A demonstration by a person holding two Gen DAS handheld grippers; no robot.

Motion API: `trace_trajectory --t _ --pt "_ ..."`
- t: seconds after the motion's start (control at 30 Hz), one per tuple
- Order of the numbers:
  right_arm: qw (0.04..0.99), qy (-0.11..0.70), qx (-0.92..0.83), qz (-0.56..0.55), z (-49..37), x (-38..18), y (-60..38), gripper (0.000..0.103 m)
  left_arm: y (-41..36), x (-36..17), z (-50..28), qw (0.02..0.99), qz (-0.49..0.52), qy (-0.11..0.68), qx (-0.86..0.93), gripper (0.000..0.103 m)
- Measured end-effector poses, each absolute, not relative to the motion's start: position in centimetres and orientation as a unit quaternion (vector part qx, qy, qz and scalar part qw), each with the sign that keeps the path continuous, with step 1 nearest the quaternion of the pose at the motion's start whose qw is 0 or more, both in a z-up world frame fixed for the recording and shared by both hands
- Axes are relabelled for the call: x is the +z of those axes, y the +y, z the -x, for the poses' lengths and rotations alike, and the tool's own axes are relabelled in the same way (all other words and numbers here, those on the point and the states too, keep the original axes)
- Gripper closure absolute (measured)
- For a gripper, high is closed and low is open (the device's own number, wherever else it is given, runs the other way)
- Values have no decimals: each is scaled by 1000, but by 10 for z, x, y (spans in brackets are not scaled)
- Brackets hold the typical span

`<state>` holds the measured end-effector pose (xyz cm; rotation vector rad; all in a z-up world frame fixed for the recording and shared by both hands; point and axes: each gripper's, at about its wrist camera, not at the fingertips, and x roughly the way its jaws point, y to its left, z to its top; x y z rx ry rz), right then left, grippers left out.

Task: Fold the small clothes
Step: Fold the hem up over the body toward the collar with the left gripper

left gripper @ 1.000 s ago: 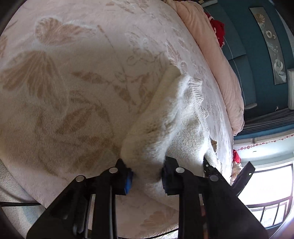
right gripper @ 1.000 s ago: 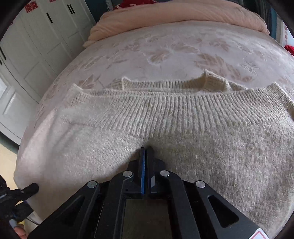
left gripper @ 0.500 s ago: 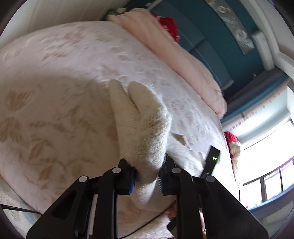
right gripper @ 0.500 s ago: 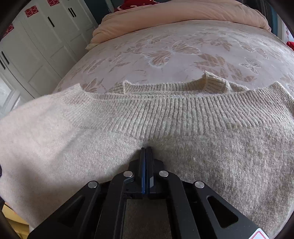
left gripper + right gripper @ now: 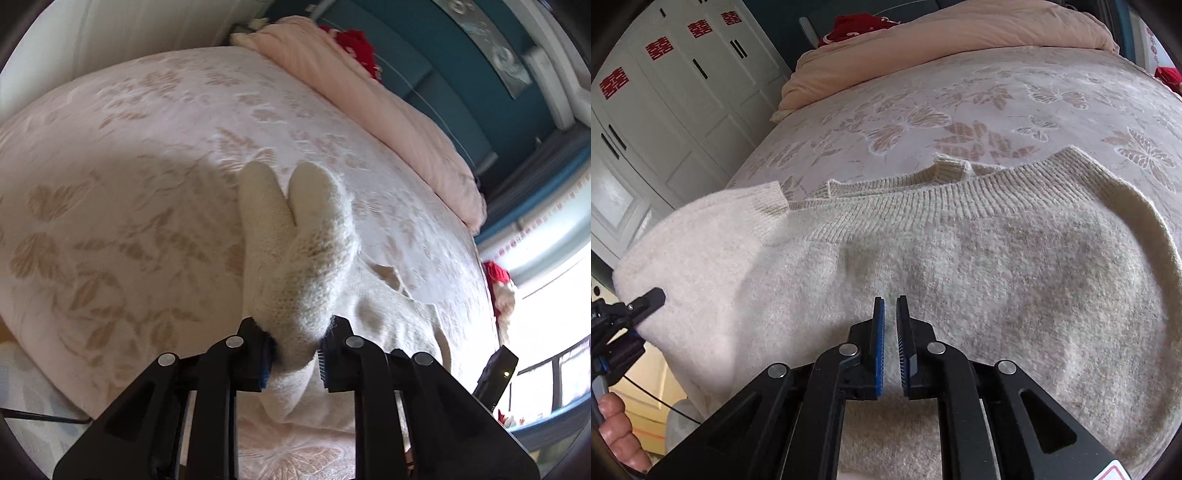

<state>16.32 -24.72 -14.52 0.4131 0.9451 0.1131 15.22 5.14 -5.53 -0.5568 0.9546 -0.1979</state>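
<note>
A cream knit sweater (image 5: 979, 266) lies on the bed, its ribbed hem toward the far side. My left gripper (image 5: 293, 339) is shut on a bunched fold of the sweater (image 5: 295, 251) and holds it lifted over the garment. In the right wrist view this lifted fold (image 5: 701, 251) rises at the left, with the left gripper (image 5: 624, 314) beside it. My right gripper (image 5: 891, 310) hovers over the sweater's middle with its jaws slightly apart and nothing between them.
The bed carries a pale butterfly-patterned cover (image 5: 960, 110). A pink duvet (image 5: 942, 33) is piled at the head, with a red item (image 5: 857, 26) behind it. White wardrobe doors (image 5: 665, 92) stand at the left. A window (image 5: 554, 332) is at the right.
My left gripper lifted the sweater's fold and carried it over the garment. My right gripper let go of the sweater and its jaws parted slightly.
</note>
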Motion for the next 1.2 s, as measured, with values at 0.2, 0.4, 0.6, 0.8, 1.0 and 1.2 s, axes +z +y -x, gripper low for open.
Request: trace_trajectory --t 0.2,0.4,0.6,0.8,1.0,1.2 --pt "852 492 53 -168 -203 -166 -222 98 84 -78 -146 830 297 469 -54 85" --pt "856 483 55 -176 -210 -173 -224 102 66 -56 -146 842 273 454 -105 85" --pt "873 427 52 -229 -160 -139 -260 95 3 -16 -144 858 215 427 -186 85" --pt "883 387 11 -266 -85 -120 -327 92 -84 11 -130 851 160 418 -273 85" --pt "874 385 -32 -293 -34 -121 -381 92 -153 -24 -112 823 109 466 -305 85" --pt "867 388 -41 -309 -15 -123 -398 85 -169 -91 -86 804 65 524 -273 77"
